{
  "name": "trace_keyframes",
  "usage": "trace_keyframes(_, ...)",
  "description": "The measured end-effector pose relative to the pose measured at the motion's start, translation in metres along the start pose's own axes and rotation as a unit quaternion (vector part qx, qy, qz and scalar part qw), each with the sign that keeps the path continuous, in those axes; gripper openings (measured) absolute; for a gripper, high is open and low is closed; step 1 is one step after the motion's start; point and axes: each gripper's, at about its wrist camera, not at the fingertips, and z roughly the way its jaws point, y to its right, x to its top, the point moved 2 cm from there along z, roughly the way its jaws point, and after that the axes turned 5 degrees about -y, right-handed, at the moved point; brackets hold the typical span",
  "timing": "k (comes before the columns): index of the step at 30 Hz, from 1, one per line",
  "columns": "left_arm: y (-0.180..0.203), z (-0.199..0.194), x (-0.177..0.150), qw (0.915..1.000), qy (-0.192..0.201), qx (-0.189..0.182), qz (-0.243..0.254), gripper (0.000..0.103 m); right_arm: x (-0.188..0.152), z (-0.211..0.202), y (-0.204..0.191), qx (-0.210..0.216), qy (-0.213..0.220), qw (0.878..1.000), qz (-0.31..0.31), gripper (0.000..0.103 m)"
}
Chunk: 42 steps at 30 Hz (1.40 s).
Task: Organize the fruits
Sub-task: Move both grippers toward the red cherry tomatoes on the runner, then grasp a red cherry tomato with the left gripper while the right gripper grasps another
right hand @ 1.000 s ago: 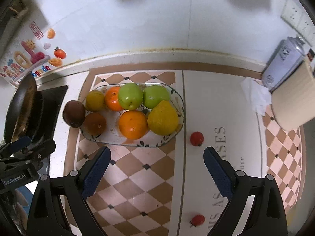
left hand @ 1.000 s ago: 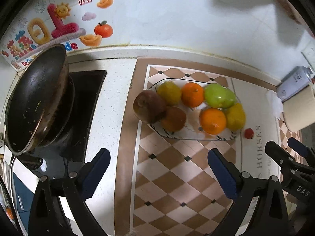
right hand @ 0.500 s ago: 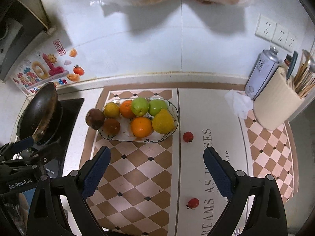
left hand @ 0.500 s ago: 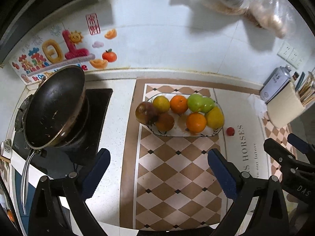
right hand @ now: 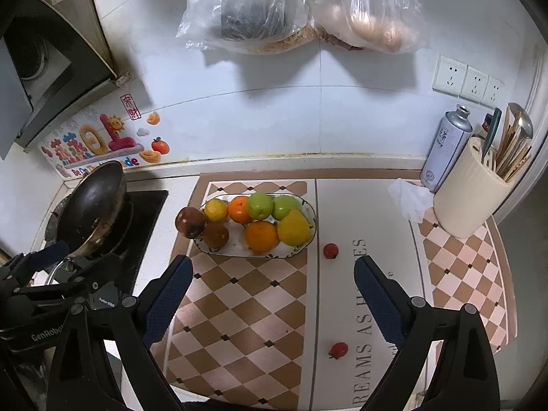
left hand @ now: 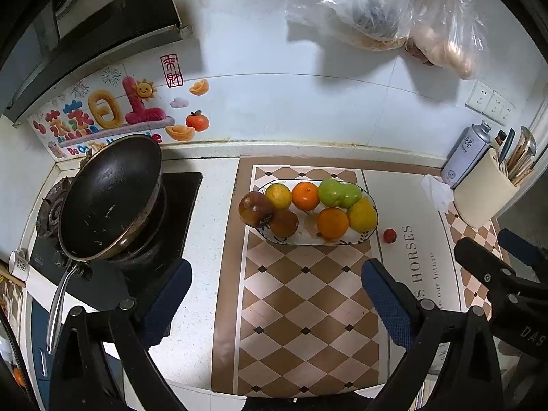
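An oval patterned plate (left hand: 308,239) (right hand: 239,251) on the checkered mat holds oranges, green apples, a yellow pear, a lemon and a brown fruit. A dark red-brown fruit (left hand: 255,204) (right hand: 189,222) rests on its left rim. A small red fruit (left hand: 389,235) (right hand: 331,250) lies just right of the plate. A second small red fruit (right hand: 339,350) lies nearer on the mat. My left gripper (left hand: 275,299) and my right gripper (right hand: 272,294) are both open, empty, and held well back above the mat.
A black wok (left hand: 109,195) sits on the stove at the left. A spray can (right hand: 445,147), a cream utensil holder (right hand: 472,195) and a tissue (right hand: 409,202) stand at the back right. Plastic bags (right hand: 298,10) hang on the wall above.
Both grippers have pulled back and up from the plate, so the fruits look smaller and more of the wall and counter shows. Both stayed open.
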Motion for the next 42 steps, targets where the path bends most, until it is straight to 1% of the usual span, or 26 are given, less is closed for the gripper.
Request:
trace_keyframes(6, 0.001, 0.009, 0.001, 0.9999, -0.006, 0.008, -0.010, 0.101, -0.003, 0.011, 0.009, 0.023, -0.012, 0.999, 0.019, 0.097)
trace_keyframes(8, 0.000, 0.014, 0.002, 0.9998, 0.000, 0.012, -0.016, 0.101, -0.004, 0.017, 0.020, 0.031, -0.016, 0.999, 0.037, 0.097)
trace_keyframes(11, 0.003, 0.027, 0.006, 0.9996, 0.012, 0.023, -0.011, 0.103, -0.006, 0.032, 0.045, 0.023, -0.028, 0.997, 0.063, 0.099)
trace_keyframes(13, 0.008, 0.042, 0.008, 0.9994, -0.004, 0.033, -0.001, 0.103, -0.011, 0.050, 0.069, 0.016, -0.046, 0.995, 0.089, 0.099)
trace_keyframes(14, 0.013, 0.054, 0.008, 0.9988, -0.016, 0.046, 0.007, 0.103, -0.014, 0.056, 0.078, 0.013, -0.053, 0.994, 0.098, 0.099)
trace_keyframes(16, 0.022, 0.073, 0.008, 0.9972, -0.035, 0.063, 0.020, 0.103, -0.025, 0.082, 0.105, 0.006, -0.087, 0.989, 0.123, 0.099)
trace_keyframes(19, 0.039, 0.107, 0.003, 0.9938, -0.071, 0.073, 0.043, 0.103, -0.048, 0.120, 0.134, -0.007, -0.140, 0.981, 0.137, 0.099)
trace_keyframes(21, 0.054, 0.130, -0.004, 0.9904, -0.100, 0.073, 0.061, 0.103, -0.068, 0.143, 0.143, -0.010, -0.172, 0.976, 0.136, 0.099)
trace_keyframes(23, 0.066, 0.145, -0.009, 0.9873, -0.120, 0.070, 0.076, 0.103, -0.095, 0.170, 0.149, -0.008, -0.209, 0.968, 0.137, 0.099)
trace_keyframes(25, 0.081, 0.163, -0.017, 0.9825, -0.145, 0.068, 0.096, 0.103, -0.114, 0.189, 0.152, -0.007, -0.231, 0.963, 0.141, 0.099)
trace_keyframes(26, 0.090, 0.170, -0.020, 0.9803, -0.155, 0.063, 0.105, 0.103, -0.125, 0.198, 0.154, -0.002, -0.241, 0.960, 0.145, 0.096)
trace_keyframes(28, 0.102, 0.181, -0.022, 0.9774, -0.166, 0.057, 0.118, 0.103, -0.143, 0.211, 0.153, 0.008, -0.257, 0.954, 0.152, 0.086)
trace_keyframes(29, 0.108, 0.185, -0.023, 0.9762, -0.170, 0.054, 0.123, 0.103, -0.149, 0.216, 0.152, 0.014, -0.260, 0.953, 0.154, 0.078)
trace_keyframes(30, 0.114, 0.188, -0.022, 0.9752, -0.173, 0.050, 0.128, 0.103, -0.155, 0.220, 0.151, 0.017, -0.262, 0.953, 0.152, 0.071)
trace_keyframes(31, 0.121, 0.192, -0.021, 0.9746, -0.176, 0.045, 0.131, 0.103, -0.159, 0.224, 0.150, 0.021, -0.260, 0.954, 0.149, 0.068)
trace_keyframes(33, 0.134, 0.197, -0.015, 0.9752, -0.175, 0.025, 0.133, 0.103, -0.163, 0.224, 0.147, 0.019, -0.250, 0.958, 0.137, 0.051)
trace_keyframes(34, 0.141, 0.199, -0.011, 0.9759, -0.172, 0.017, 0.133, 0.103, -0.162, 0.221, 0.146, 0.019, -0.240, 0.962, 0.127, 0.046)
trace_keyframes(35, 0.147, 0.201, -0.006, 0.9764, -0.170, 0.010, 0.133, 0.103, -0.161, 0.221, 0.147, 0.018, -0.235, 0.963, 0.127, 0.031)
trace_keyframes(38, 0.172, 0.211, 0.012, 0.9752, -0.173, -0.028, 0.135, 0.103, -0.155, 0.215, 0.160, 0.021, -0.215, 0.966, 0.143, 0.030)
trace_keyframes(40, 0.190, 0.227, 0.025, 0.9698, -0.197, -0.073, 0.124, 0.101, -0.149, 0.214, 0.175, 0.021, -0.205, 0.966, 0.158, 0.030)
trace_keyframes(41, 0.197, 0.234, 0.030, 0.9668, -0.209, -0.087, 0.119, 0.098, -0.146, 0.215, 0.180, 0.022, -0.204, 0.965, 0.163, 0.030)
trace_keyframes(42, 0.206, 0.245, 0.037, 0.9626, -0.224, -0.100, 0.114, 0.089, -0.142, 0.216, 0.188, 0.023, -0.200, 0.965, 0.170, 0.030)
